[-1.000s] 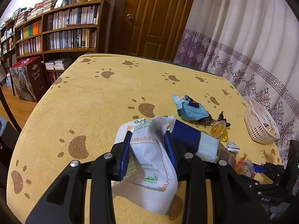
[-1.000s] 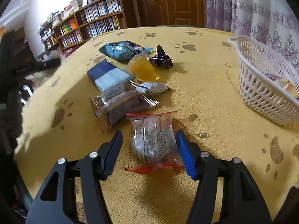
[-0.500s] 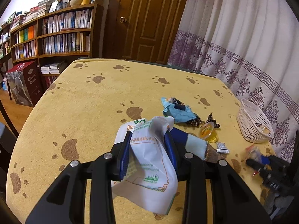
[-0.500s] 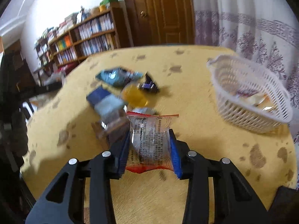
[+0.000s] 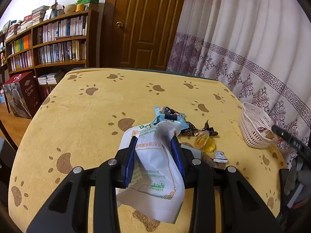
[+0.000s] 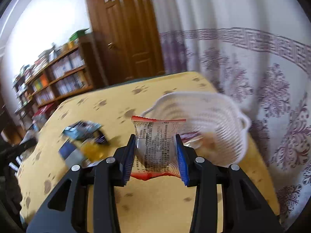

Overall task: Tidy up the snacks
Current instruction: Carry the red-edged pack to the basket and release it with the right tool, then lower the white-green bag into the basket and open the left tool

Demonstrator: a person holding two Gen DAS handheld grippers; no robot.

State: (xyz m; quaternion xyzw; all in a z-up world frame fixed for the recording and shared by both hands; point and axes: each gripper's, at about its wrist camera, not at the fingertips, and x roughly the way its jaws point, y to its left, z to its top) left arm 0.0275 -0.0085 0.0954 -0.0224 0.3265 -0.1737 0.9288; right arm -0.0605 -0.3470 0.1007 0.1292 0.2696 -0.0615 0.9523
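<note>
your left claw [image 5: 154, 158] is clamped on a white packet [image 5: 155, 167] with green print, held above the yellow table [image 5: 93, 116]. your right claw [image 6: 155, 155] grips a clear packet [image 6: 155, 147] with red ends, raised just in front of the white basket [image 6: 223, 116]; that view is blurred, so the basket's contents look like a few wrappers at most. on the table lie a blue packet [image 5: 168, 114], a dark wrapped candy [image 5: 194, 130] and an orange jelly cup [image 5: 205, 142], close together.

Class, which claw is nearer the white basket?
Right. The right claw holds its packet at the white basket; the left claw is across the table from it, by the loose snacks.
</note>
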